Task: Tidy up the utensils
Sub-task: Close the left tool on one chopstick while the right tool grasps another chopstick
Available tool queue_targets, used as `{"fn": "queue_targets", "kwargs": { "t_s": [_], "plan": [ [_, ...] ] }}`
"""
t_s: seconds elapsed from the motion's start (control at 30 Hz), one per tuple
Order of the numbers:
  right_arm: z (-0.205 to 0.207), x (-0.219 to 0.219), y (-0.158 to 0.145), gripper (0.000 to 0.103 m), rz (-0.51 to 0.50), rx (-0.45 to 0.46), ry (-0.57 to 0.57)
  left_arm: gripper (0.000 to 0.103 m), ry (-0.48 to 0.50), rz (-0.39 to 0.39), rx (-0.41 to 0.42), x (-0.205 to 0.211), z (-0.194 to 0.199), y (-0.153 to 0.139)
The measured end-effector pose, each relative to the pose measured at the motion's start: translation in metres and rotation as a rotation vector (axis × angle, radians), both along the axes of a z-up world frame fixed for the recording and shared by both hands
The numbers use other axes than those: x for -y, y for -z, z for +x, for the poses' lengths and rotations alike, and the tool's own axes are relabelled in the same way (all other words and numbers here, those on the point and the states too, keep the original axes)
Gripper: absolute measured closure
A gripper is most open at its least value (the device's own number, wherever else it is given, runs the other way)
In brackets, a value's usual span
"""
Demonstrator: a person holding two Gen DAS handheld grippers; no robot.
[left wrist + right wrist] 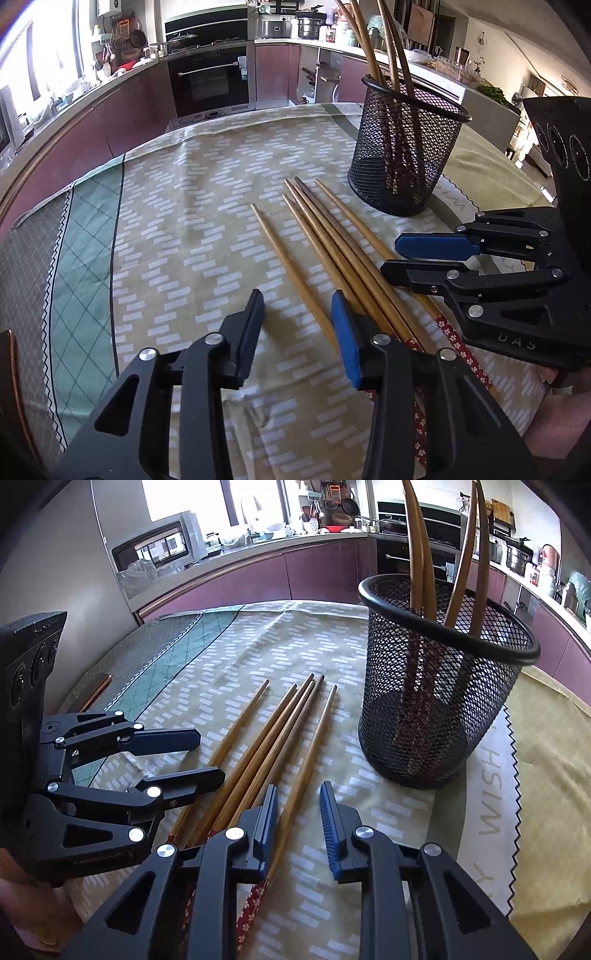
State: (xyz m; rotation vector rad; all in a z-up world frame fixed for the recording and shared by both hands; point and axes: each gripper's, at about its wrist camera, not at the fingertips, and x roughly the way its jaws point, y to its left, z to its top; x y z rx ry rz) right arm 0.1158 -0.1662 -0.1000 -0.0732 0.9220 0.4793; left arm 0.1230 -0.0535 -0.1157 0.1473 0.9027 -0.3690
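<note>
Several wooden chopsticks (334,236) (271,738) lie side by side on the tablecloth, their red flowered ends towards me. Behind them stands a black mesh holder (402,147) (436,701) with several more chopsticks upright in it. My left gripper (297,306) (211,756) is open, low over the cloth. The leftmost chopstick (283,258) runs between its jaws, close to the right pad, unpinched. My right gripper (299,790) (389,255) is open by a narrow gap. The rightmost chopstick (309,757) passes between its jaws beside the left pad.
A patterned tablecloth (184,221) covers the round table, with bare cloth to the left of the chopsticks. A person's hand (37,904) holds the left gripper at the near edge. Kitchen counters and an oven (210,85) stand beyond the table.
</note>
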Motion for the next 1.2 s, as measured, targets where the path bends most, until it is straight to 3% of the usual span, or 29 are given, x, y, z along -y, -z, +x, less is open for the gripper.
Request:
{"fn": "queue_targets", "kwargs": {
  "t_s": [0.07, 0.33, 0.6, 0.87, 1.2],
  "plan": [
    [0.002, 0.002, 0.000, 0.090, 0.016, -0.007, 0.012, 0.076, -0.005, 0.003, 0.003, 0.001, 0.002, 0.000],
    [0.002, 0.018, 0.002, 0.097, 0.084, -0.032, 0.046, 0.095, -0.062, -0.043, 0.002, -0.006, 0.004, -0.001],
    [-0.010, 0.026, -0.010, 0.097, 0.130, -0.004, -0.001, 0.095, -0.052, -0.088, 0.014, -0.014, -0.008, -0.008],
    [-0.007, 0.013, -0.004, 0.097, 0.083, -0.036, -0.055, 0.095, 0.022, -0.052, -0.012, -0.002, -0.013, -0.001],
    [0.002, 0.009, -0.001, 0.095, 0.070, -0.041, -0.053, 0.091, 0.030, -0.049, -0.024, 0.003, -0.002, 0.001]
  ]
}}
